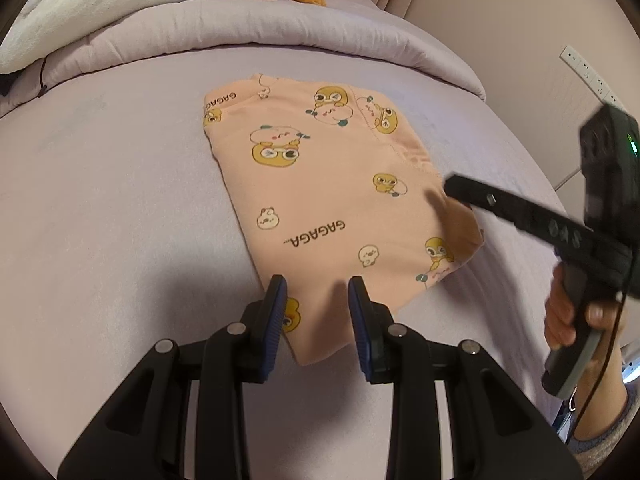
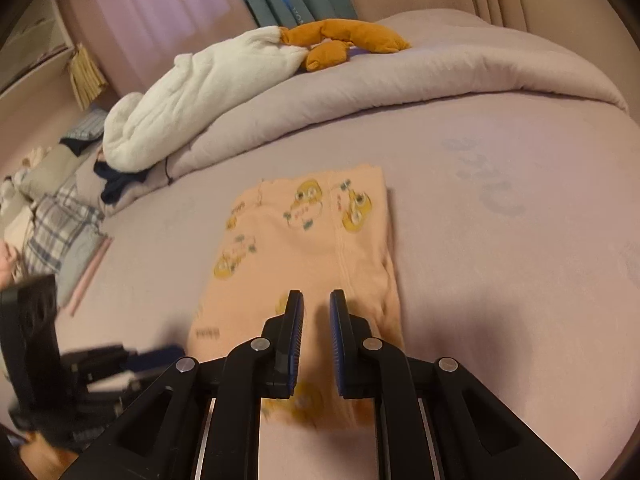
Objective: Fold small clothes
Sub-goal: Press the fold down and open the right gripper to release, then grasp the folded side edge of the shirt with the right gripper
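A folded peach garment (image 1: 320, 184) printed with yellow ducks lies flat on the lilac bed sheet (image 1: 120, 200). My left gripper (image 1: 318, 292) hovers over its near corner, open, with nothing pinched between the blue pads. My right gripper (image 1: 452, 188) reaches in from the right, its tip at the garment's right edge, where the cloth bulges slightly. In the right wrist view the garment (image 2: 304, 248) lies under my right gripper (image 2: 316, 304), whose jaws stand almost together with no cloth between them. The left gripper (image 2: 160, 354) shows blurred at the lower left.
A rolled lilac duvet (image 1: 240, 20) runs across the far side, with a white blanket (image 2: 192, 92) and an orange plush toy (image 2: 344, 40) on it. Plaid clothes (image 2: 60, 220) lie past the bed's left edge. A hand (image 1: 568, 312) holds the right gripper.
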A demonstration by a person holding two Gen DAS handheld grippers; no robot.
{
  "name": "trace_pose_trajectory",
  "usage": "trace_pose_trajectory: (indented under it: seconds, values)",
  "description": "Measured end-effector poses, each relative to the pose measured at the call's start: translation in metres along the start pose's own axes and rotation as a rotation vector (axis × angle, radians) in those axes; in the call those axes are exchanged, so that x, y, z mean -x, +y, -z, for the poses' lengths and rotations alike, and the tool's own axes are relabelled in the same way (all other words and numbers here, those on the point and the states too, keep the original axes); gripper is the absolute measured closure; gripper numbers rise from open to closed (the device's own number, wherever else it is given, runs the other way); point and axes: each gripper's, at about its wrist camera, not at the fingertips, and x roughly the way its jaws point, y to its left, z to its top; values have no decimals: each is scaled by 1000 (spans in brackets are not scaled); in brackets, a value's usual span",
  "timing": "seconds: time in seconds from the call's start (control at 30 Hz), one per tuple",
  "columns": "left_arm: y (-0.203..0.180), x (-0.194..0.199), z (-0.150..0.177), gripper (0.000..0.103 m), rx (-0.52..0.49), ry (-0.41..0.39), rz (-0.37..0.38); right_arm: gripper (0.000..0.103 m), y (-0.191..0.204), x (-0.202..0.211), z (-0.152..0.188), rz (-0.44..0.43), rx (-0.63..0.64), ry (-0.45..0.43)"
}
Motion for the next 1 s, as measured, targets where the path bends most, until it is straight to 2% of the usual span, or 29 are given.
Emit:
trace_pose_trajectory:
  seconds: [0.13,0.23,0.27,0.37,0.4,0.5,0.57,0.7,0.8,0.9,1.0]
  values:
    - [1,-1,4,72,1,10,2,91,0,-7,12,37,41,45]
    - [2,0,2,72,7,8,5,91,-6,-19,18,105,58,105]
    - [3,1,2,71,12,6,6,91,-9,-19,18,87,41,113]
    - [9,7,3,57,39,-3,12,91,-14,-7,15,38,14,92]
    - [12,8,3,52,54,-7,20,88,-17,-3,14,5,-4,86]
    - [22,11,3,50,102,-11,37,52,-28,7,14,-71,-67,69]
    - [29,9,1,49,139,-8,48,50,-37,10,13,-85,-99,59]
    - [36,5,-2,39,200,-11,79,50,-55,3,12,-105,-175,82]
    - [36,1,-6,38,215,-8,88,49,-68,-2,9,-147,-234,85]
    - [38,-7,-11,38,238,-5,106,41,-75,-5,7,-160,-299,78]
    - [39,-17,-17,38,254,2,121,41,-80,-12,3,-195,-345,77]
